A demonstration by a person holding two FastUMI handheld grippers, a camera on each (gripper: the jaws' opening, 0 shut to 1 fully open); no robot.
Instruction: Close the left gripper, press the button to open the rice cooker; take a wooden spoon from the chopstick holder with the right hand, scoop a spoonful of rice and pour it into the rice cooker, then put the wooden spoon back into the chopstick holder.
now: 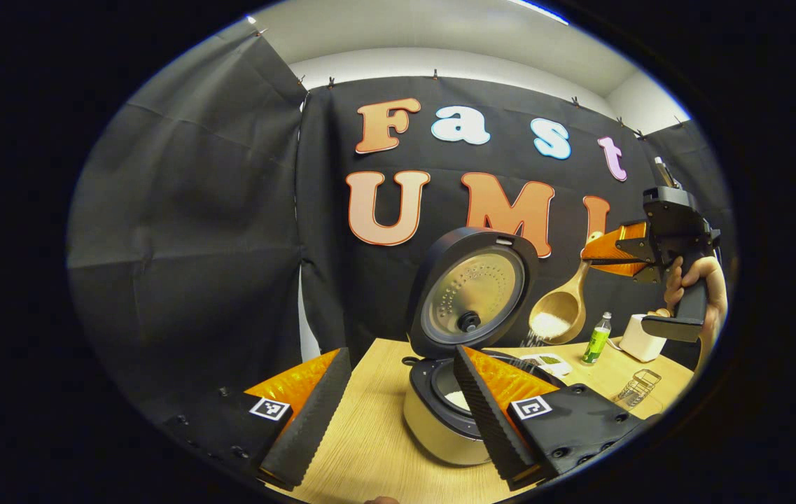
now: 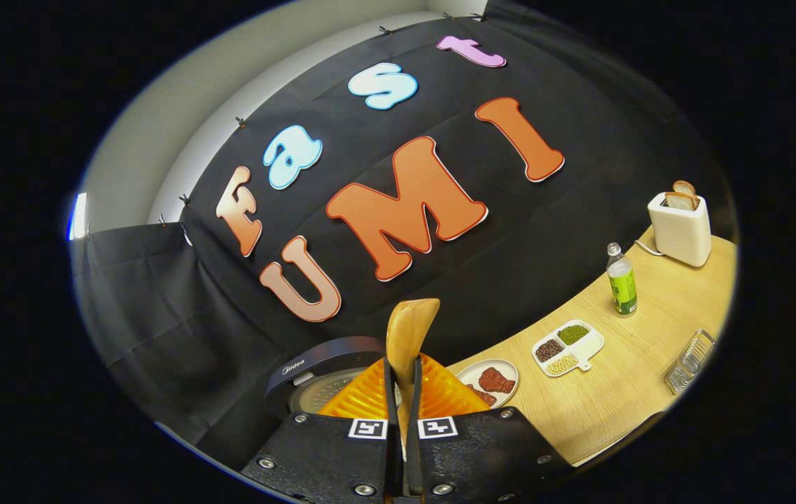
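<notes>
The rice cooker [image 1: 433, 427] stands on the wooden table [image 1: 369, 448] with its lid [image 1: 471, 290] swung upright; a little rice lies in the pot. My left gripper [image 1: 398, 413] is open and empty, its fingers either side of the cooker's near-left part. Above and right of the pot, my right gripper [image 1: 601, 255], held by a hand [image 1: 706, 280], is shut on the wooden spoon [image 1: 559, 308]. The spoon's bowl tips down and rice grains [image 1: 534, 339] fall toward the cooker. In the right gripper view, the spoon handle [image 2: 408, 336] sticks up between the shut right gripper [image 2: 401, 392], over the lid [image 2: 320, 378].
Right of the cooker on the table are a plate of red pieces [image 2: 492, 381], a divided dish of beans [image 2: 566, 346], a green bottle [image 2: 622, 280], a white toaster with bread [image 2: 681, 224] and a wire chopstick holder [image 2: 688, 364]. The booth's black cloth wall runs close behind the cooker.
</notes>
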